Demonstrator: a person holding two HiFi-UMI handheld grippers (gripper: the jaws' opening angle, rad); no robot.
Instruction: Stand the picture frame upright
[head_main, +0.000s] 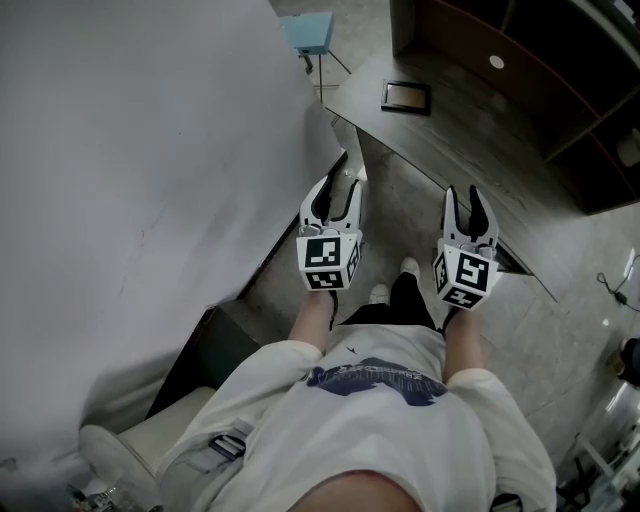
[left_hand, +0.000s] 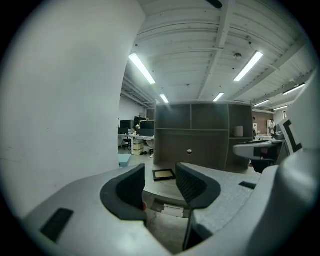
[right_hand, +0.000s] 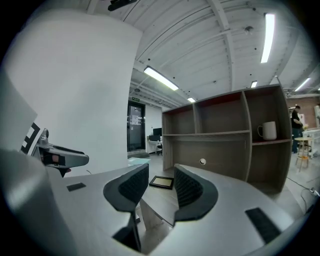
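The left gripper (head_main: 336, 190), a smooth white shell with ribbed black pads, stands open and empty. The dark-rimmed rectangular picture frame (head_main: 406, 96) lies flat on the curved, wood-grain tabletop (head_main: 470, 140), well ahead. The right gripper (head_main: 466, 208) is likewise open and empty.

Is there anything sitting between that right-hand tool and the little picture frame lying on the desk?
Nothing: in the head view only bare desk lies between the right tool and the flat picture frame.
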